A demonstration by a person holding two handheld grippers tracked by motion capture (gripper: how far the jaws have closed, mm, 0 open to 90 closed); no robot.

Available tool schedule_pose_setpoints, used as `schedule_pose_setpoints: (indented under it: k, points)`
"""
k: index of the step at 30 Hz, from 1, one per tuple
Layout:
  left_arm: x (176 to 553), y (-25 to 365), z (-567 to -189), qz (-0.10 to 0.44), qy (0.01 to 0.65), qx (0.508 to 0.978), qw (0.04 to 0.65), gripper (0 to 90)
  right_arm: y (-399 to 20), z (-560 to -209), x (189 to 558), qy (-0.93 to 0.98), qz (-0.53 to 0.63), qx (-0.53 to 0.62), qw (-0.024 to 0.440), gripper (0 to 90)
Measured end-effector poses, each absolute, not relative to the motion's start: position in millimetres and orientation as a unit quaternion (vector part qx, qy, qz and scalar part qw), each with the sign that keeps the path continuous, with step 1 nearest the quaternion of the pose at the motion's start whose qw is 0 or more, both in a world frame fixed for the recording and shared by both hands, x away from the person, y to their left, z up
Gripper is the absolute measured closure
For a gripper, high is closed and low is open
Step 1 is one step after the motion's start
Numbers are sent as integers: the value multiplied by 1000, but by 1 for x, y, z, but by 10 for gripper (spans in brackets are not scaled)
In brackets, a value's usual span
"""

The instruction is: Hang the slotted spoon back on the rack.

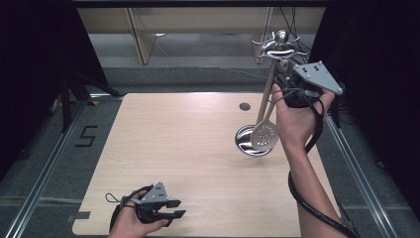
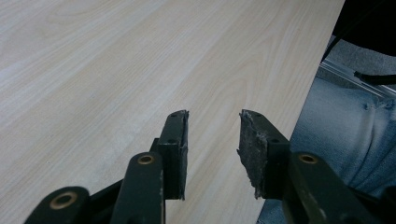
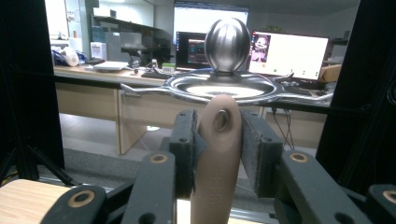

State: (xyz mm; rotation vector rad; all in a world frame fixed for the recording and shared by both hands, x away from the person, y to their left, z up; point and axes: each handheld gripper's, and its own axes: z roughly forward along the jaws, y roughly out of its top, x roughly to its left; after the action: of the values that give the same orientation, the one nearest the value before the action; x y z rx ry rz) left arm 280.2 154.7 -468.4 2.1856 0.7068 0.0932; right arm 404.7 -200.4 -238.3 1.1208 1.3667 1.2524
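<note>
Spoon time: beige wooden perforated spoon [image 1: 264,133] up off the light wooden table [image 1: 173,139], hanging bowl-down at about three o'clock of the tabletop, just in front of the shiny metal utensil stand with hooked arms and a ball top [image 1: 280,44]. Clamped near the handle tip between the pads of the right gripper [image 3: 217,126], with the handle's hanging hole peeking out just above the jaws. Sits right under the stand's hook ring in the right gripper view, no hook through the hole yet. Looks like the hanging step, midway.

Next up, most likely: lift a touch, line the hole with one hook arm, slide on, then ease the grip. Needs a steady wrist; small hole, thin hook.

Left gripper [image 1: 173,208] parked at seven o'clock, jaws apart, nothing between them.
</note>
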Motion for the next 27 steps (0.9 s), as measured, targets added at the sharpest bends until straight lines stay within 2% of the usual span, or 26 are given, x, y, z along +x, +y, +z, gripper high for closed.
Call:
schedule_pose_setpoints:
  k: [2,3,5,7,13,22,27]
  points:
    - [280,154,-469,34,283,865,413,613,-201,-237,405,557,514,450,472,655]
    - [280,154,-469,34,282,866,412,613,-202,-235,402,554,518,447,474,596]
    - [280,155,-468,34,282,866,413,614,-202,-235,400,554,521,447,472,575]
    - [280,155,-468,35,280,867,411,613,-205,-238,393,557,517,437,480,510]
    - [281,156,-467,45,269,870,410,605,-218,-253,377,568,516,444,464,443]
    - [281,156,-469,43,286,863,414,588,-242,-302,353,605,491,464,421,417]
    - [281,156,-470,44,287,863,413,579,-253,-321,344,621,479,464,412,412]
